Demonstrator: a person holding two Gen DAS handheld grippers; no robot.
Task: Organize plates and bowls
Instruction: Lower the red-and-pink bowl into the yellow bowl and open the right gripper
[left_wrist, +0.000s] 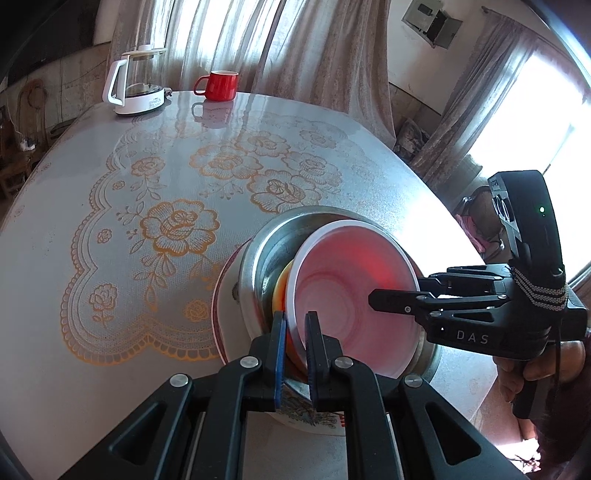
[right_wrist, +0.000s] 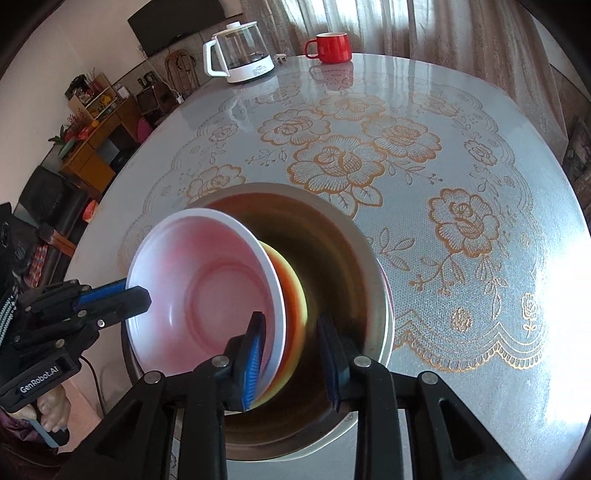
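Left gripper (left_wrist: 295, 328) clamped on the rim of a tilted pink bowl (left_wrist: 354, 291) with a white rim. Bowl nested over an orange bowl (right_wrist: 295, 295), both leaning inside a large steel bowl (right_wrist: 354, 236) that sits on a patterned plate (left_wrist: 221, 306), on the near part of the round table (left_wrist: 110, 258). Right gripper (right_wrist: 291, 354) loosened, pads astride the bowl edges without pressing. Red mug (left_wrist: 218, 85) and kettle (left_wrist: 136, 83) at the far edge.
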